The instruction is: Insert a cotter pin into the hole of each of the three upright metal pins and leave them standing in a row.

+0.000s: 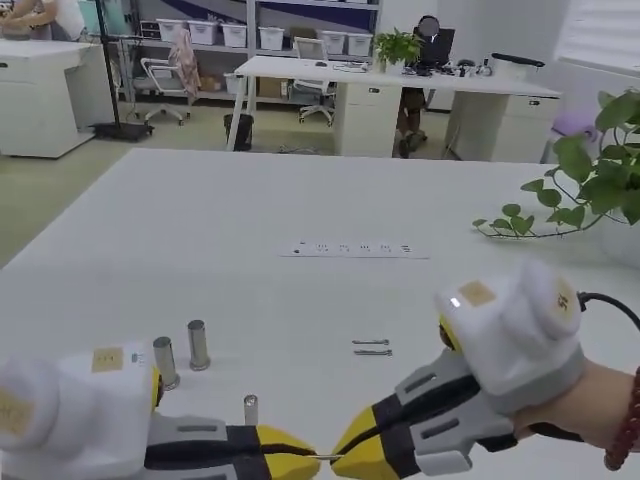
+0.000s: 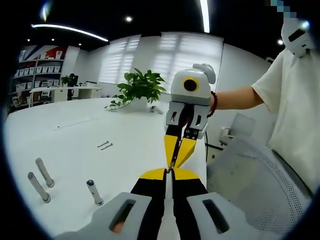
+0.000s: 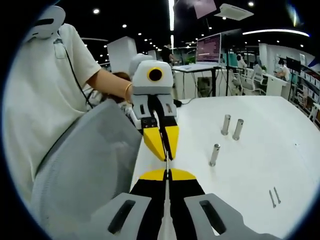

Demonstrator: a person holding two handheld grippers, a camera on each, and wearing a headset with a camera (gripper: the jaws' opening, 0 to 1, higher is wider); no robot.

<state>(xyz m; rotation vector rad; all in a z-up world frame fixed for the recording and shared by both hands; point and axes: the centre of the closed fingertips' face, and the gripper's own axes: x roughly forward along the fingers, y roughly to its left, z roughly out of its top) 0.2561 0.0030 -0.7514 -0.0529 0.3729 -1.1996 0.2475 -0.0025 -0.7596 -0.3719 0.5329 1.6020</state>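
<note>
Grippers meet tip to tip over a cotter pin

Left gripper (image 1: 308, 458) comes in low from the near left corner of the white workbench (image 1: 300, 200) and the right gripper (image 1: 342, 452) from the near right, their yellow-tipped jaws pointing straight at each other. Both are clenched, and a thin held cotter pin (image 1: 325, 458) bridges the small space between the tips, apparently pinched at each end. In the left gripper view the left gripper (image 2: 169, 172) rises from below and the right gripper (image 2: 174, 162) points down onto it. The right gripper view gives the mirror picture, right gripper (image 3: 166, 172) below and left gripper (image 3: 165, 156) above.

Three metal pins stand upright on the bench behind the left gripper: a back pair side by side, one metal pin (image 1: 165, 362) just left of a second metal pin (image 1: 198, 344), and a shorter-looking third metal pin (image 1: 250, 409) nearer, apart from them. Two loose cotter pins (image 1: 371, 347) lie flat and parallel further right, well apart from the uprights.

A white power strip (image 1: 355, 249) lies mid-bench, its markings too small to read. Tan stickers (image 1: 477, 293) sit on the white gripper housings and nothing on them is legible. A leafy potted plant (image 1: 600, 170) stands at the far right edge
</note>
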